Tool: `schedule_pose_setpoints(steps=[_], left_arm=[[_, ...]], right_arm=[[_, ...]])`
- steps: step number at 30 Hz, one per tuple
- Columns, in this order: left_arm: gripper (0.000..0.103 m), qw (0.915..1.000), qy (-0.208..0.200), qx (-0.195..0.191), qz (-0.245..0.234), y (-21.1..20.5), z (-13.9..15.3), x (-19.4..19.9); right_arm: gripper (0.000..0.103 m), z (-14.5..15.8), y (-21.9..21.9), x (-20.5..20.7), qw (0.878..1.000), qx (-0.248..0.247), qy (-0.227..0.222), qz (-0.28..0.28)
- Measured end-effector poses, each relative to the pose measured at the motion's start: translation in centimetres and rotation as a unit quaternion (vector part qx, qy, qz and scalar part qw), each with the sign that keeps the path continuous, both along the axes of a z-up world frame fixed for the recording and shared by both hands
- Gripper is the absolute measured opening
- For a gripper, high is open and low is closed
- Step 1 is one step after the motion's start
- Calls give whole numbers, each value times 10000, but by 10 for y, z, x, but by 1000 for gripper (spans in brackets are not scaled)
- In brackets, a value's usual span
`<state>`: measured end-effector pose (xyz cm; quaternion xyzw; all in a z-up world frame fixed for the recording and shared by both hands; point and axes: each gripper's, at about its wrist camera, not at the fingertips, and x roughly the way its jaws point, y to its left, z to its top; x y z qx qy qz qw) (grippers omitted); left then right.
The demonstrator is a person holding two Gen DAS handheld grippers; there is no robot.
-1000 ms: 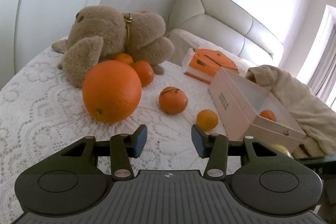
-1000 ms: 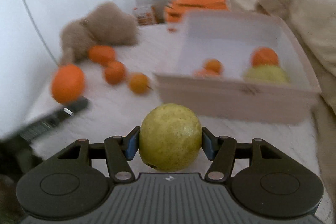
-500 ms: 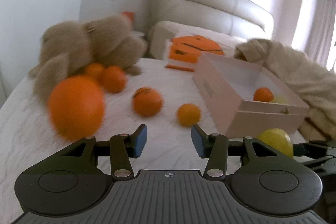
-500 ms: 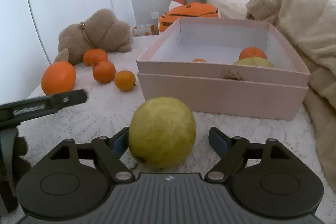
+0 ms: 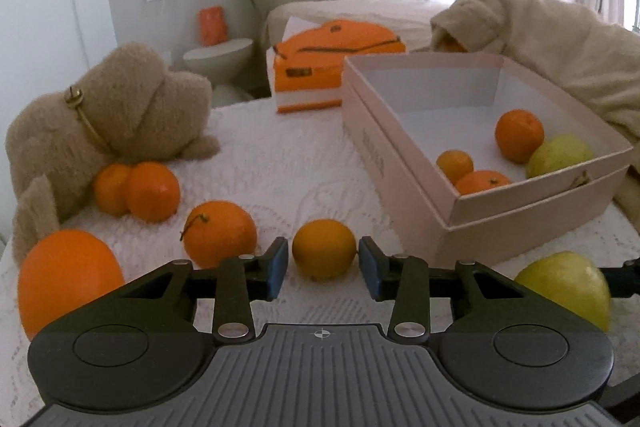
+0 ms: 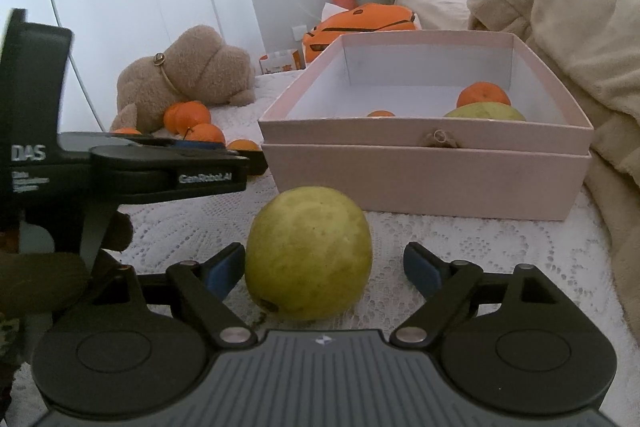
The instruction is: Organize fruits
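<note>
Closing my left gripper [image 5: 323, 269] around a small orange [image 5: 324, 249] sitting between its pads, not squeezed yet. My right gripper [image 6: 324, 269] is opening wider, leaving the green guava [image 6: 308, 253] loose on the white lace bedspread [image 6: 460, 239], just in front of the pink box [image 6: 424, 163] where sorted fruit goes. Bedroom clutter: plush dog [image 5: 104, 119], beige blanket [image 6: 580, 67].

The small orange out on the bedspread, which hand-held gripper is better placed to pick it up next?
Left. The left hand-held gripper already brackets the small orange, jaws closing around it. The right hand-held gripper sits open around the green fruit instead.
</note>
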<state>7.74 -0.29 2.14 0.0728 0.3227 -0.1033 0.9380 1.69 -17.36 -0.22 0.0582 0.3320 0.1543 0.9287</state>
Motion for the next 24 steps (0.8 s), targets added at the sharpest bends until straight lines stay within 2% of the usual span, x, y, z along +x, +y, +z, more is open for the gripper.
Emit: schedule_pose_setpoints(steps=[4, 10, 14, 17, 21, 24], left_arm=[[40, 9998, 50, -149, 74, 7, 3, -5], [40, 9966, 202, -797, 18, 25, 15, -40], [40, 9905, 536, -1263, -109, 36, 14, -63], [40, 9859, 764, -1490, -31, 47, 4, -73], [40, 9823, 705, -1736, 41, 59, 1, -83], [40, 9821, 663, -1759, 155, 64, -1, -86]], right_arm=[[89, -1, -3, 1, 9999, 151, 20, 33], [89, -2, -5, 1, 9997, 243, 26, 18], [90, -2, -5, 1, 9997, 245, 27, 18], [90, -2, -5, 1, 9997, 248, 27, 18], [90, -2, -5, 1, 9997, 249, 27, 17], [91, -2, -5, 1, 9997, 249, 28, 18]])
